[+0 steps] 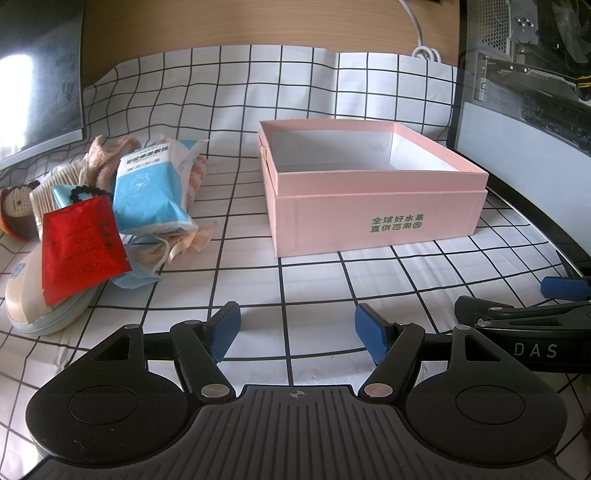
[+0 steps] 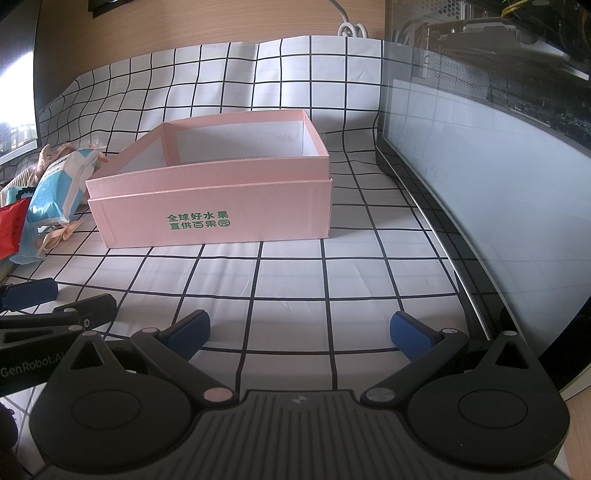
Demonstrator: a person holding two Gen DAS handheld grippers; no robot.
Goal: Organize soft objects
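Centrally on the desk, on a white cloth with a black grid [image 1: 303, 280], stands a pink box [image 1: 373, 214] with green lettering on its near wall; it is open at the top and its white interior holds nothing visible. Toward the desk's left edge, well apart from the box, lies a heap of soft objects: a blue-and-white packet [image 1: 155, 188] on top, a red sachet [image 1: 81, 247] leaning over a beige, pale-blue-rimmed pouch [image 1: 44, 306], a black beaded hair tie [image 1: 88, 192], a pink fuzzy item [image 1: 110, 155] behind the packet, a peach ribbon-like strip [image 1: 184, 243] at the heap's right side, and a brown knitted toy [image 1: 18, 210] at the far left. The left gripper [image 1: 297, 332] hovers low over the cloth near the desk's front edge, its blue pads [image 1: 225, 332] spread wide and holding nothing. The right gripper [image 2: 299, 332] sits just beside it on the right, likewise spread apart with bare cloth between its fingertips [image 2: 410, 332]. Along the desk's right edge stands a glass-sided computer case [image 2: 480, 155]; a white cable [image 2: 351, 27] coils at the back edge against the wooden wall.
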